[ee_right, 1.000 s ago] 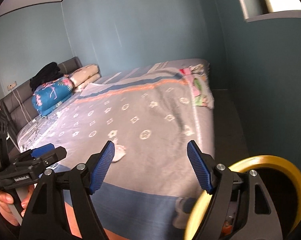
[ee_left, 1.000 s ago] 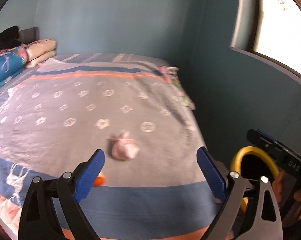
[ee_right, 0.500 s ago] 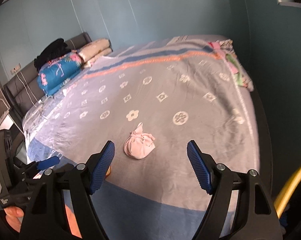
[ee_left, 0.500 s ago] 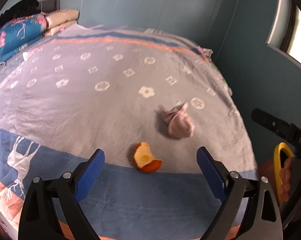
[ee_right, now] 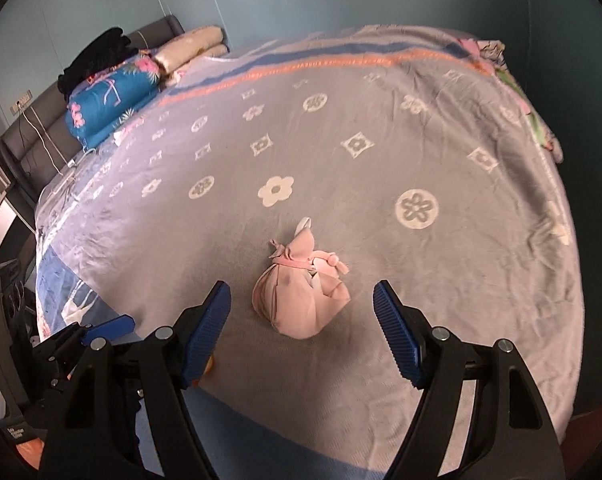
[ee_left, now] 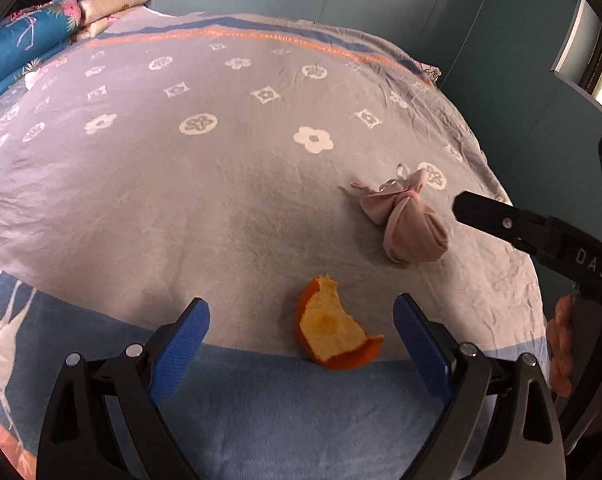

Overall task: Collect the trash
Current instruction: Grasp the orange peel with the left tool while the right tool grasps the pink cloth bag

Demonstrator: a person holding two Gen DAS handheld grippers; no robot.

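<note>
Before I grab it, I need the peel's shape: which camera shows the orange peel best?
The left wrist view: the orange peel lies whole between the open left tongs. The right wrist view shows only a sliver behind one finger.

The blanket (ee_right: 381, 184) is soft, matt woven cloth. The pink bundle (ee_right: 301, 300) is smooth thin fabric. The orange peel (ee_left: 333, 328) looks pithy inside. Gripper pads (ee_right: 397, 336) are ribbed blue plastic.

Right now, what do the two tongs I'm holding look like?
Both match: the left tongs and right tongs have black plastic arms with silver rivets and ribbed blue pads. White lettering, partly cut off, marks the right tongs' black side. No sleeves show.
</note>
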